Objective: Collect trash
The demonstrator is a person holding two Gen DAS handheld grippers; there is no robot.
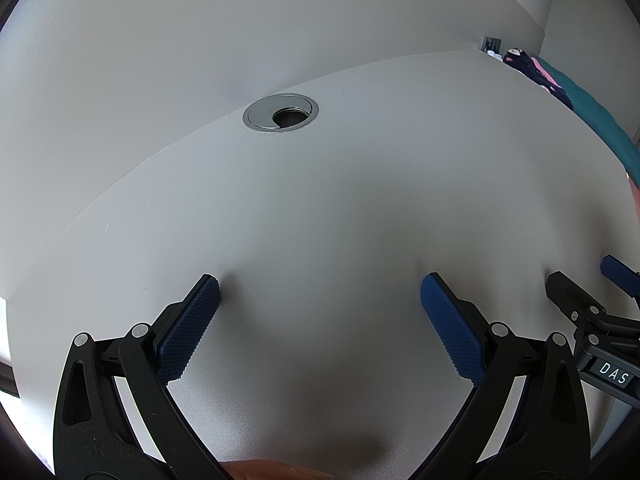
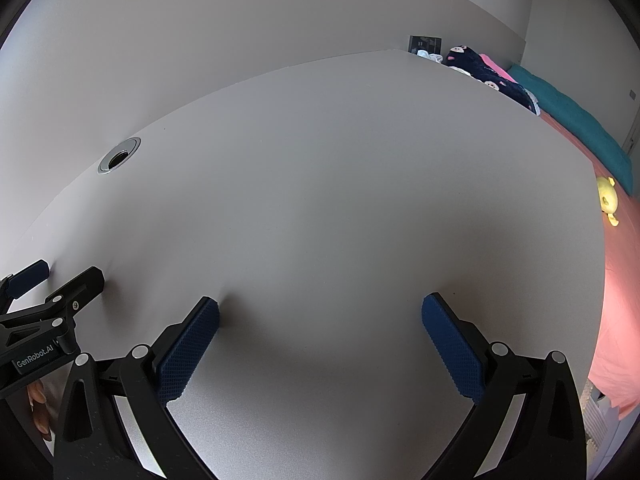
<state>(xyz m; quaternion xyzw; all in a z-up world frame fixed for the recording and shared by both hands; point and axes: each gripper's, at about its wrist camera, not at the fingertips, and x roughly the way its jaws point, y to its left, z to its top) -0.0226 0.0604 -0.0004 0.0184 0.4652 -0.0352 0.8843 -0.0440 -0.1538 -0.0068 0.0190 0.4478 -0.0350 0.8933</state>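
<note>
Left hand-held gripper (image 1: 320,286) and right hand-held gripper (image 2: 320,308): both released, jaws wide, empty, side by side low over the table (image 2: 340,184). No trash is visible anywhere around the grommet (image 1: 281,113); location, handling, grasp point and axis cannot be judged. Beyond the table lies a bed (image 2: 616,276).

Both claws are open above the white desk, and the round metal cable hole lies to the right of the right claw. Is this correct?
Not quite. The cable hole lies to the left of the right claw, as the right wrist view shows. The rest holds: the left claw and the right claw are both open above the white desk.
</note>
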